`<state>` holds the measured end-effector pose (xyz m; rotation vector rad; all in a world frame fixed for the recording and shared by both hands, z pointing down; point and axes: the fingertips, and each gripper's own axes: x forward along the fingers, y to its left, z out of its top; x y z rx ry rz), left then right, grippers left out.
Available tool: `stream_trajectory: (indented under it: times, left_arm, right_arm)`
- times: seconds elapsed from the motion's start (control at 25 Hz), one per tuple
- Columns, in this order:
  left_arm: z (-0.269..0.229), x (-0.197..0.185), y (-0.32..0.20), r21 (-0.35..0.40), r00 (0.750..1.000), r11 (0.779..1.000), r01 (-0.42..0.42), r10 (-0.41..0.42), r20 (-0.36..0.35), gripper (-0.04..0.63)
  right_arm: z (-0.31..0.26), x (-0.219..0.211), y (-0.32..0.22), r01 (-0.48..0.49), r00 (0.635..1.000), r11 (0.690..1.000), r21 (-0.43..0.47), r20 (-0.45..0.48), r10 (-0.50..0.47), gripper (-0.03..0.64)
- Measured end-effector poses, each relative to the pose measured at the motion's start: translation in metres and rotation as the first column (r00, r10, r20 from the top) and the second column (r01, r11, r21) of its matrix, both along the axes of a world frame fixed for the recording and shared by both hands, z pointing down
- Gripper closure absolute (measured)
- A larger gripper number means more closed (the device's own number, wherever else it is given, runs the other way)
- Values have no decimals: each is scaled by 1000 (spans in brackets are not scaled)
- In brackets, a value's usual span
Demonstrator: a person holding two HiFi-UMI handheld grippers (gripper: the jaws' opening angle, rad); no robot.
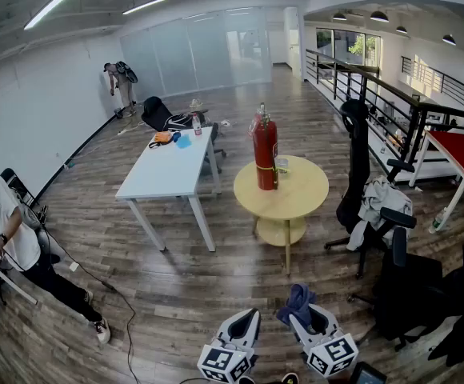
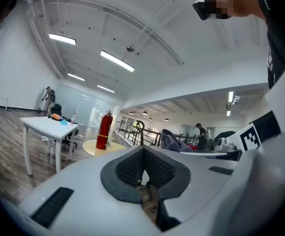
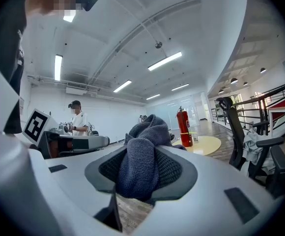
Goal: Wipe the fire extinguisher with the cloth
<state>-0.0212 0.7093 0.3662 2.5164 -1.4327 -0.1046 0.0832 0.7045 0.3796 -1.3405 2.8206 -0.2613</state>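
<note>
A red fire extinguisher stands upright on a round yellow table in the middle of the room; it also shows far off as the extinguisher and the extinguisher. Low in the head view, my right gripper is shut on a grey-blue cloth, which bulges out between the jaws as the cloth. My left gripper is shut with nothing in it. Both grippers are well short of the table.
A white rectangular table with small items stands left of the round table. Black office chairs with draped clothing crowd the right, near a railing. A person stands at the left wall. A cable trails across the wood floor.
</note>
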Motion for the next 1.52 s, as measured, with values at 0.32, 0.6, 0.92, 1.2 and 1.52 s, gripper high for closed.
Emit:
stream_trajectory:
  times: [0.32, 0.6, 0.92, 1.2, 1.52]
  left_arm:
    - [2, -9, 1, 17, 1000, 1000, 10, -10, 3, 572]
    - [5, -23, 8, 23, 1000, 1000, 13, -13, 3, 572]
    - [6, -51, 0, 11, 999, 999, 40, -40, -5, 572]
    - [22, -79, -3, -25, 999, 998, 52, -53, -13, 572]
    - [32, -74, -36, -49, 1000, 999, 12, -11, 15, 572]
  right_arm:
    - [-3, -11, 0, 16, 1000, 1000, 8, -20, -16, 459]
    - [-5, -22, 6, 19, 1000, 999, 45, -16, -19, 459]
    - [-4, -37, 8, 79, 997, 996, 34, 20, -79, 462]
    - [2, -42, 0, 24, 1000, 999, 40, -16, -23, 462]
    - [16, -34, -32, -16, 1000, 1000, -3, -21, 16, 462]
